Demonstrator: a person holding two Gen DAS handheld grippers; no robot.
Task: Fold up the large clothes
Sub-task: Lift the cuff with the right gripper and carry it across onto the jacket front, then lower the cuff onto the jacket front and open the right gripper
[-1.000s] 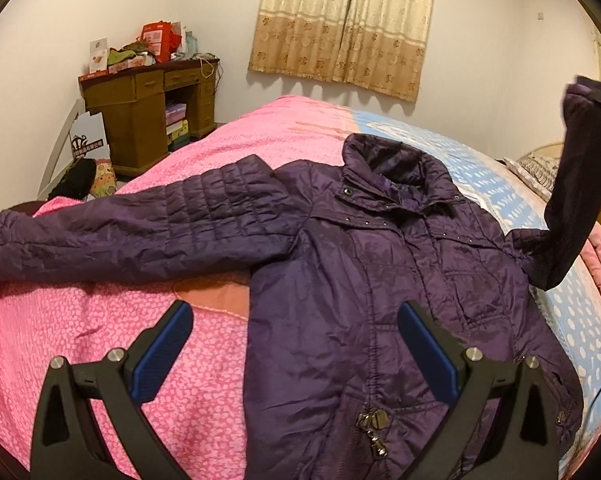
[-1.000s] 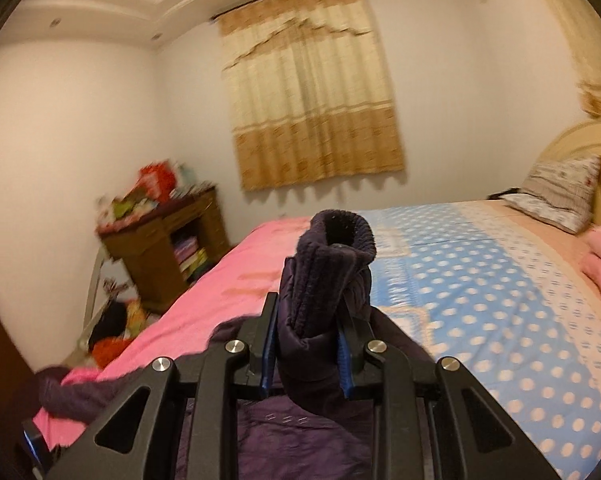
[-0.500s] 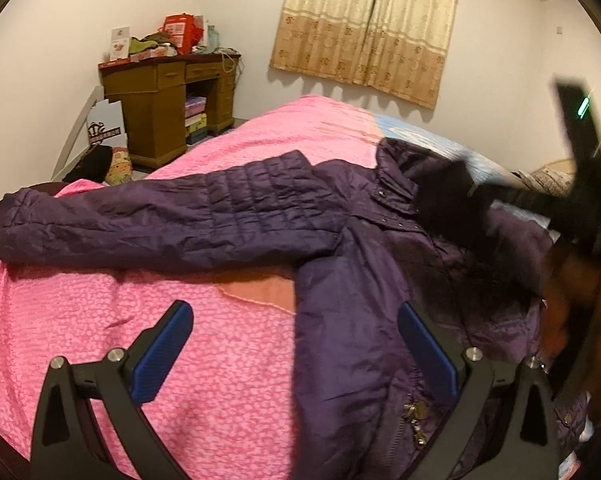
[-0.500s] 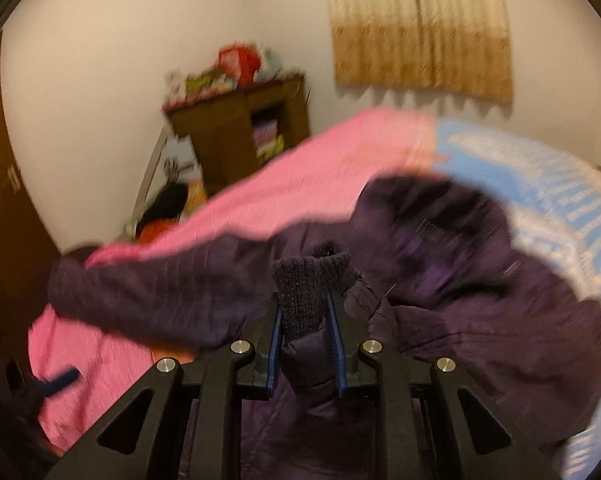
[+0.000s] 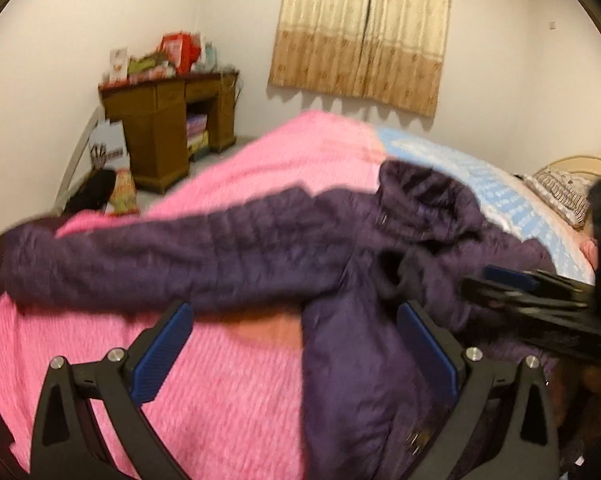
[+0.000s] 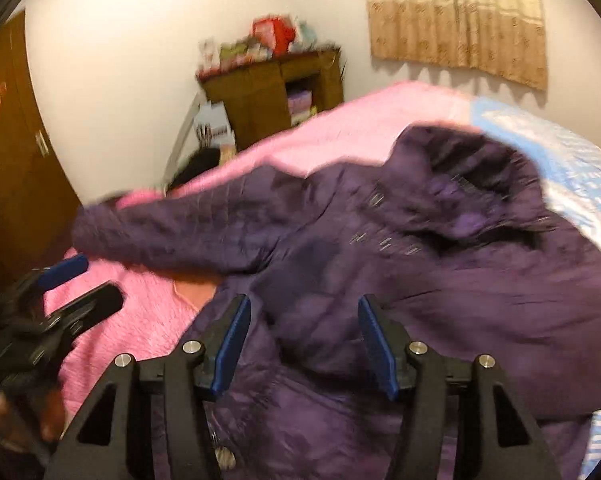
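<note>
A dark wooden desk [image 5: 168, 128] piled with bright clutter stands against the far wall to the left of the bed [image 5: 228, 380], and a beige curtain [image 5: 364, 32] hangs on the wall beyond the bed's far edge. The bed wears a pink cover on its left part and a blue dotted cover [image 6: 580, 168] toward its right.

The purple jacket [image 5: 340, 264] lies front up across the bed. Its one sleeve [image 5: 160, 256] stretches out flat toward the bed's left edge, ending near that edge. The collar [image 5: 424, 196] sits up toward the far side, about where pink meets blue. The body runs down toward the near edge, with a zip pull showing low on the front. In the right wrist view the other side of the jacket lies bunched over the chest rather than spread out toward the right.

The left gripper [image 5: 294, 356] hovers over the near part of the bed, jaws spread wide and holding nothing; one blue pad [image 5: 162, 354] is above the pink cover, the other above the jacket's body. The right gripper [image 6: 302, 346] is above the jacket's chest, jaws likewise well apart and empty. Both views are motion-blurred. A patterned pillow [image 5: 560, 192] lies by the headboard at the far right.
</note>
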